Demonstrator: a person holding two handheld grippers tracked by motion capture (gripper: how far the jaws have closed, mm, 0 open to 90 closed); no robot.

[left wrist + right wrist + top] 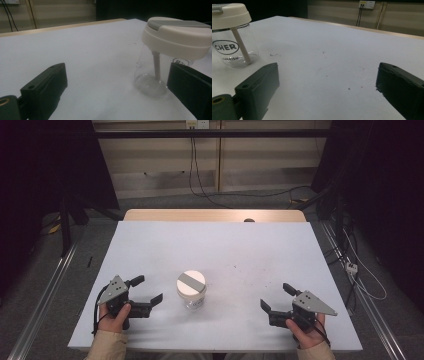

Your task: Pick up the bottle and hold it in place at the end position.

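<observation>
Resting both sets of jaws wide and empty on the worktop (pixel 150 240), left gripper (pixel 149 289) near the lidded jar (pixel 191 290) standing between them, right gripper (pixel 274 296) farther off, I judge the approach comes next: closing in on it.

Left gripper (pixel 148 289): black blocky jaws, grey three-cornered top plate, black trailing cable. Right gripper (pixel 276 297): same build. Both jaw pads screw-holed. Sleeves (pixel 106 346): beige, cuffed.
</observation>
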